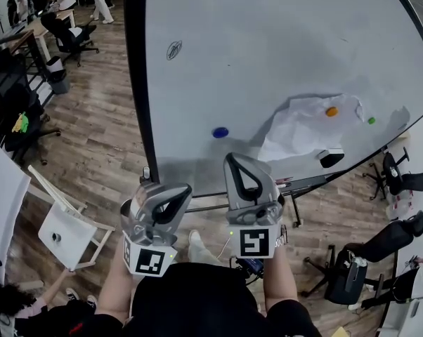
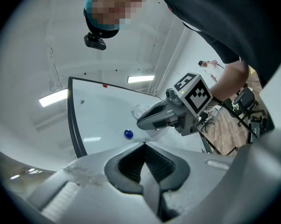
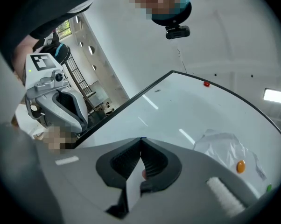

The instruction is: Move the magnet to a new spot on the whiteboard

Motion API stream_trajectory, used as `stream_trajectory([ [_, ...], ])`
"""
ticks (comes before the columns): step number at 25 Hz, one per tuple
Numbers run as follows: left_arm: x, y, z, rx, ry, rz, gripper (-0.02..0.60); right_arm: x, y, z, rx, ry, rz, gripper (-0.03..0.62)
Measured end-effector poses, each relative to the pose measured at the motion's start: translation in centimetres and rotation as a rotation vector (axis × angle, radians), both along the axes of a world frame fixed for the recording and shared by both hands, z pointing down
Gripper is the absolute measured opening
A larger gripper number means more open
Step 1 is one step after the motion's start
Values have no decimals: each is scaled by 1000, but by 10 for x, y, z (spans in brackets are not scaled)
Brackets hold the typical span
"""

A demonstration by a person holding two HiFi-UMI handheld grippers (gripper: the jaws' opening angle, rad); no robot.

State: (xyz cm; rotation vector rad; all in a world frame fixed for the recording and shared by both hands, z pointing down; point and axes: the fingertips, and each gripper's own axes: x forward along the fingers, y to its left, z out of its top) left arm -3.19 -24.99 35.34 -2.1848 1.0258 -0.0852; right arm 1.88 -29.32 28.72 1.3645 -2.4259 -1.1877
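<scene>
The right gripper (image 3: pixel 141 140) has its jaws closed, the ribbed pads meeting at the tips, with nothing clearly held between them. The left gripper (image 2: pixel 144 146) is closed and empty as well. Both are held side by side just off the lower edge of the whiteboard (image 1: pixel 268 48), pointing towards it.

The nearest magnet is the blue magnet (image 1: pixel 220 132). It sits on the lower part of the whiteboard, a little in from the dark left frame, with bare board all round it. I take it to be the one to move, though the task does not say which.

It is a small round button, deep blue and glossy, with a low domed face. It is probably light and rigid, not fragile, and the smooth cap may slip between the pads. The pull of the board is likely to be the main resistance. The best hold seems to be across its rim, one jaw on each side and close to the board, then tipping or sliding it free instead of pulling straight off.

Farther along the lower whiteboard hangs a crumpled sheet of paper (image 1: pixel 303 128), pinned by an orange magnet (image 1: pixel 332 111). A small green magnet (image 1: pixel 371 121) sits beyond it, and a dark eraser (image 1: pixel 331 158) sits close to the bottom edge.
</scene>
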Motion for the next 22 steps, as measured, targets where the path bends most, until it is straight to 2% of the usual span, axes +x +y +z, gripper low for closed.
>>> stream_trajectory([
  [11,-5,-1,-3,8,-1,-25,2,-10,-14,3,-39,10,-13,111],
  [22,-13,-2,-1,-1,3,-63,2,-14,-28,2,-65,-4,-15,150],
])
